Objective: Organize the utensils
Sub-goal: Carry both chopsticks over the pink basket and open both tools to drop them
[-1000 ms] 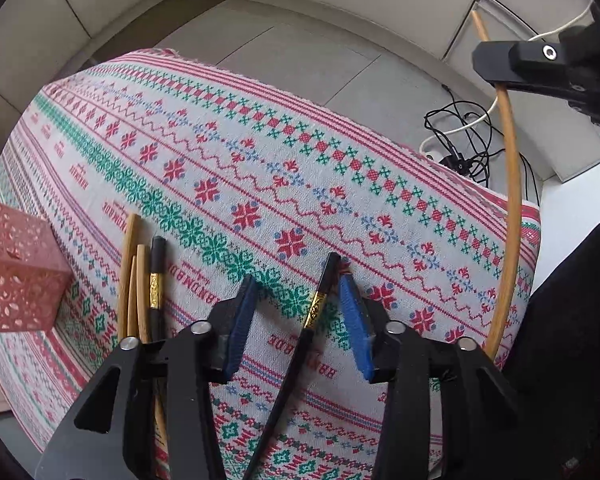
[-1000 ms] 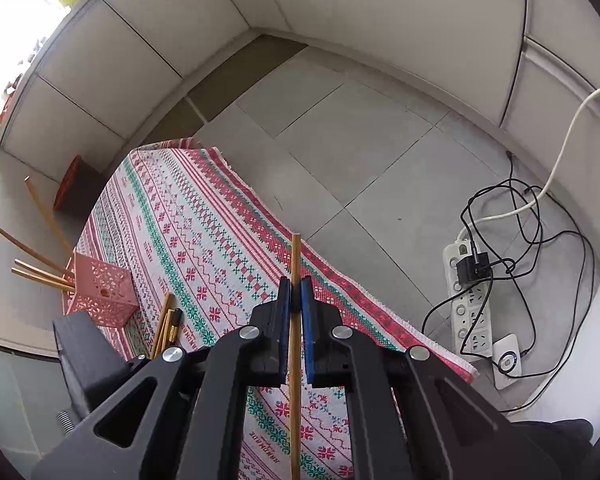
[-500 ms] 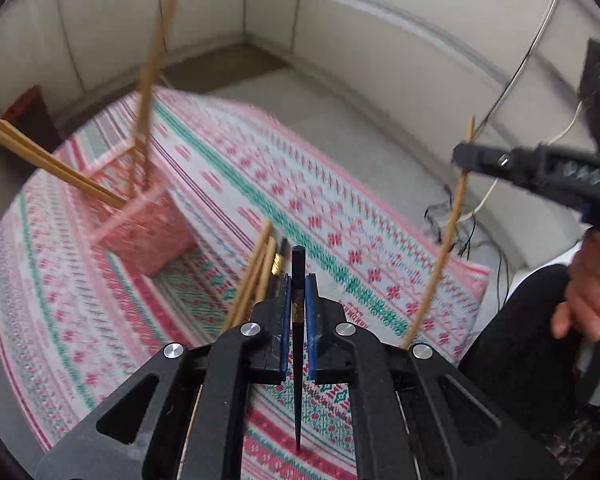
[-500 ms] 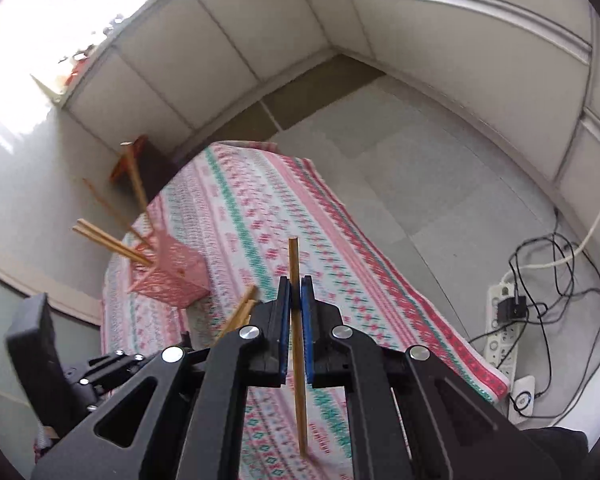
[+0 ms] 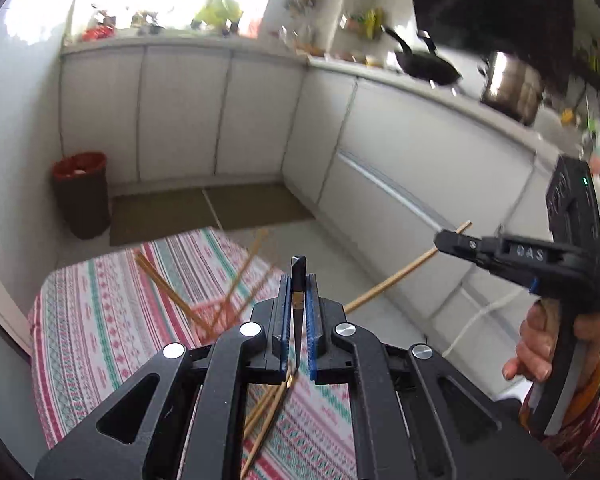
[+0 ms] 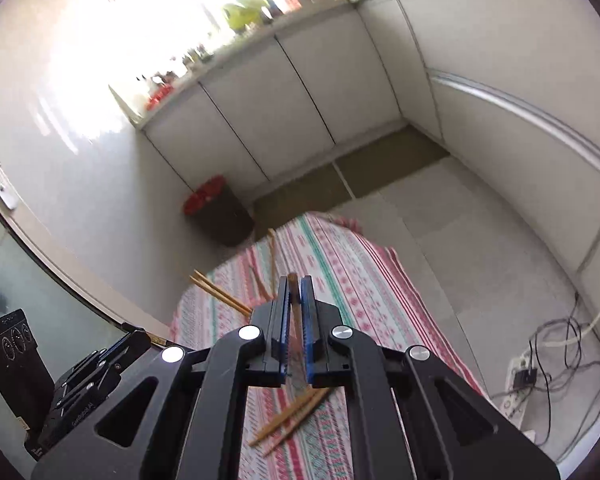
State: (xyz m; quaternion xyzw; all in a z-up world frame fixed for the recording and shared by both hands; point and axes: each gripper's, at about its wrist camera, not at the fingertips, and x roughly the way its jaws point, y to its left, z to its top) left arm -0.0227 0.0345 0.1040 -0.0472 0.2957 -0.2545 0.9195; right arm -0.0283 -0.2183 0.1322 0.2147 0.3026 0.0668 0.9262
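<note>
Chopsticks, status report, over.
Left tongs shut on black chopstick. Right tongs shut on wooden chopstick. Loose chopsticks on cloth. Nothing blocking.

A home kitchen: white cabinets [image 5: 260, 120] run beneath a cluttered countertop [image 5: 400, 76], where a black frying pan [image 5: 424, 66] and a steel pot [image 5: 508, 88] sit; a bin [image 5: 82, 196] stands on the tiled floor [image 6: 480, 232].

Above the patterned tablecloth [image 6: 364, 288] the air is open on the floor side. The pink basket [image 5: 220, 316] stands on the cloth with wooden chopsticks [image 5: 164, 280] splayed outward from it, blocking a low approach. Loose chopsticks [image 6: 292, 416] lie on the near cloth. The right gripper [image 5: 444, 240] and its wooden chopstick [image 5: 388, 284] cross the right-hand space.
</note>
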